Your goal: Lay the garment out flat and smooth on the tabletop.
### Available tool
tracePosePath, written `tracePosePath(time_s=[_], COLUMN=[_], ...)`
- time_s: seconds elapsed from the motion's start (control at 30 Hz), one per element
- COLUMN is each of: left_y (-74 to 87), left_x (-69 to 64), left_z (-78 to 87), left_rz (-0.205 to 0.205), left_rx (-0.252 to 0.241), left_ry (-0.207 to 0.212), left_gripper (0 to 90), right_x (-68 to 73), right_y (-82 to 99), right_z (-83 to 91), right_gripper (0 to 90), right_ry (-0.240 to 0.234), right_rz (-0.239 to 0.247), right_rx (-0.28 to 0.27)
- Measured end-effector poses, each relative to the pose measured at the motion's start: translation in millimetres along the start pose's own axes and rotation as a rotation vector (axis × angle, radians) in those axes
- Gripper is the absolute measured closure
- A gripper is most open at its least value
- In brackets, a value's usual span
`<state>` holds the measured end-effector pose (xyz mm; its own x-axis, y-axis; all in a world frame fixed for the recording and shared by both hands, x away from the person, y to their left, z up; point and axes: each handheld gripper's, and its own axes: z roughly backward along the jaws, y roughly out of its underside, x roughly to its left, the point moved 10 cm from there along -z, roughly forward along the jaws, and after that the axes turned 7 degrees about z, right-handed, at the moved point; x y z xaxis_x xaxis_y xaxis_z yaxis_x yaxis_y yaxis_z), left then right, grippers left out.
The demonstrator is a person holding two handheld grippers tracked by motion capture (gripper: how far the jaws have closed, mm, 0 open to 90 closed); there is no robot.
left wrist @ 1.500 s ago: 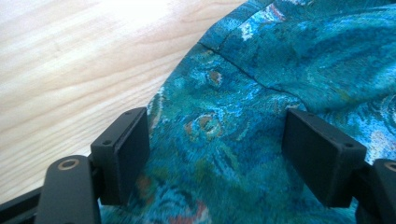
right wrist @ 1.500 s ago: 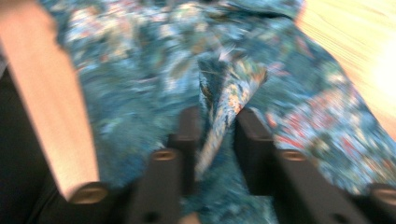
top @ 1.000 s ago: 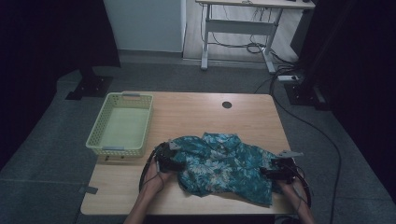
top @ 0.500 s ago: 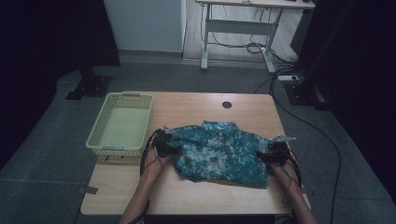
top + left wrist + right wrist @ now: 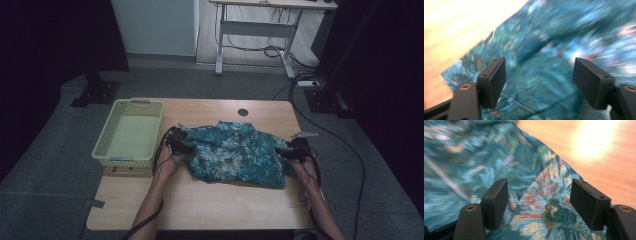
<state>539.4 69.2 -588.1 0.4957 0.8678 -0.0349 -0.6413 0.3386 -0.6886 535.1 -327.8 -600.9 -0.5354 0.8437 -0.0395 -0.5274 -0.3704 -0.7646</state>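
A teal shirt with a flower print (image 5: 235,155) lies spread across the wooden table (image 5: 210,205). My left gripper (image 5: 181,143) sits at the shirt's left edge, and my right gripper (image 5: 289,151) sits at its right edge. In the left gripper view the left gripper (image 5: 539,75) stands open just above the blurred shirt (image 5: 564,45), jaws wide apart. The right gripper view shows the right gripper (image 5: 539,200) open too, over a patch of the shirt (image 5: 541,207) with red and white flowers. No cloth is pinched between either pair of jaws.
A pale green plastic basket (image 5: 131,133) stands on the table's left side, close to my left hand. A round cable hole (image 5: 243,112) sits near the table's far edge. Behind the table are a white desk frame (image 5: 255,35) and cables on the floor.
Both grippers moved away from me and further apart, taking the shirt's edges with them. The shirt now lies farther up the table and spread wider. Both jaws now stand open.
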Motion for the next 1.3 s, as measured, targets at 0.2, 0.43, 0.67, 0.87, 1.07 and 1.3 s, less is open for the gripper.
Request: tracePosePath(time_s=[0.2,0.43,0.67,0.87,1.07,1.3], left_y=[9.9,44.2,46.6,38.1,15.2,25.5], left_x=[-27.8,-41.7,-49.4,-49.7,-51.2,-63.5], left_z=[21.6,8.3,9.6,21.4,63.2,129.3], left_rz=[-0.049,-0.148,-0.137,-0.17,-0.19,-0.219], left_rx=[-0.01,0.066,0.071,0.021,-0.069,-0.159], left_ry=[0.069,0.039,0.092,0.056,0.043,0.061], left_gripper=[32.0,43.4,70.2,84.7,87.2,87.1], right_x=[24.0,53.7,63.9,68.2,68.4,80.8], right_y=[-2.6,22.4,31.4,24.8,4.6,-5.2], right_z=[26.8,17.5,16.8,28.6,58.8,115.0], right_gripper=[31.3,45.4,79.7,86.0,87.1,87.1], right_ry=[-0.074,-0.13,-0.095,-0.076,-0.117,-0.17], right_rz=[0.038,0.094,0.187,0.227,0.176,0.164], right_rx=[-0.01,0.062,0.069,0.035,-0.046,-0.206])
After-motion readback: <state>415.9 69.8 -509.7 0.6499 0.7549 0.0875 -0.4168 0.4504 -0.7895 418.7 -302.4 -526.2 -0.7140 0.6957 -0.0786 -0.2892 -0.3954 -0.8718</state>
